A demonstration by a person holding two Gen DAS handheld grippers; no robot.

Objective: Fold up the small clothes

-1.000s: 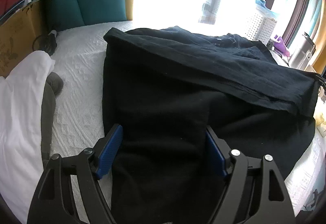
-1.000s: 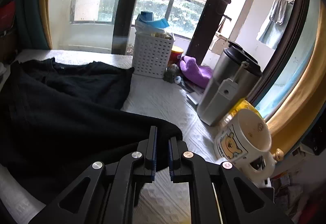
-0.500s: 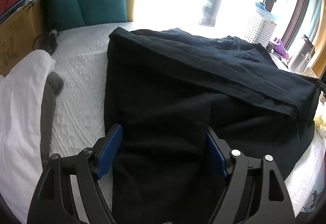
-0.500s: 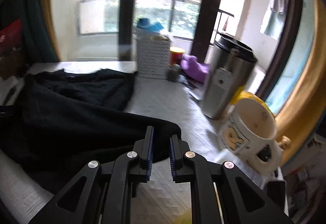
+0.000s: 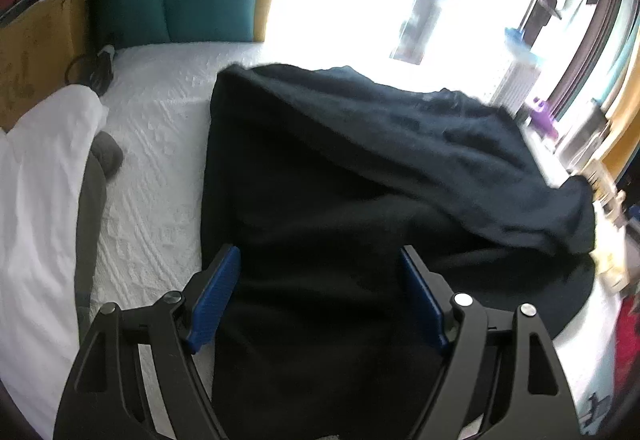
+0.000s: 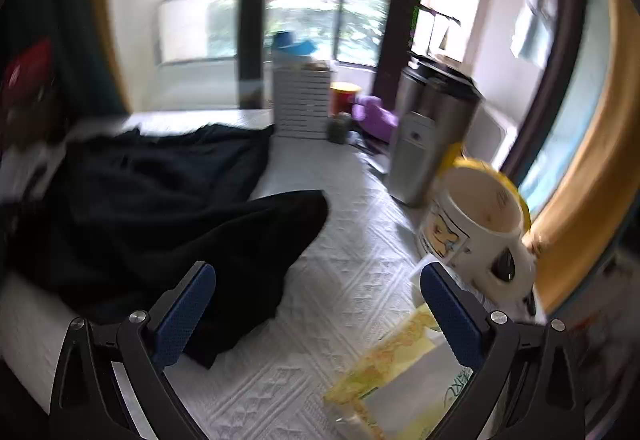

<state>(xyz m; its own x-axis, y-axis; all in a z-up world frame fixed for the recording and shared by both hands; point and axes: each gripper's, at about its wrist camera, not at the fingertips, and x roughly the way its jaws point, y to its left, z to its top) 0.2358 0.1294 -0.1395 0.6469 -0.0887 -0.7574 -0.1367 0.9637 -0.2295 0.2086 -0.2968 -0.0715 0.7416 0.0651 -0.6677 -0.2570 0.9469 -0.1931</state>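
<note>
A black garment [image 5: 360,176] lies on the white textured cover [image 5: 160,144], its far part folded over towards me. My left gripper [image 5: 320,280] is open, its blue pads [image 5: 216,292] straddling the garment's near part. In the right wrist view the garment [image 6: 160,200] lies to the left. My right gripper [image 6: 316,300] is open and empty above the white cover [image 6: 340,272], just right of the garment's edge.
A white cloth [image 5: 36,200] and a grey one lie at the left. A bear mug [image 6: 476,224], a steel bin [image 6: 424,144], a white basket [image 6: 302,104] and a yellow box [image 6: 400,380] stand on the right.
My right gripper has opened and let go of the garment's edge, which now lies on the cover. The left gripper has stayed open over the garment.
</note>
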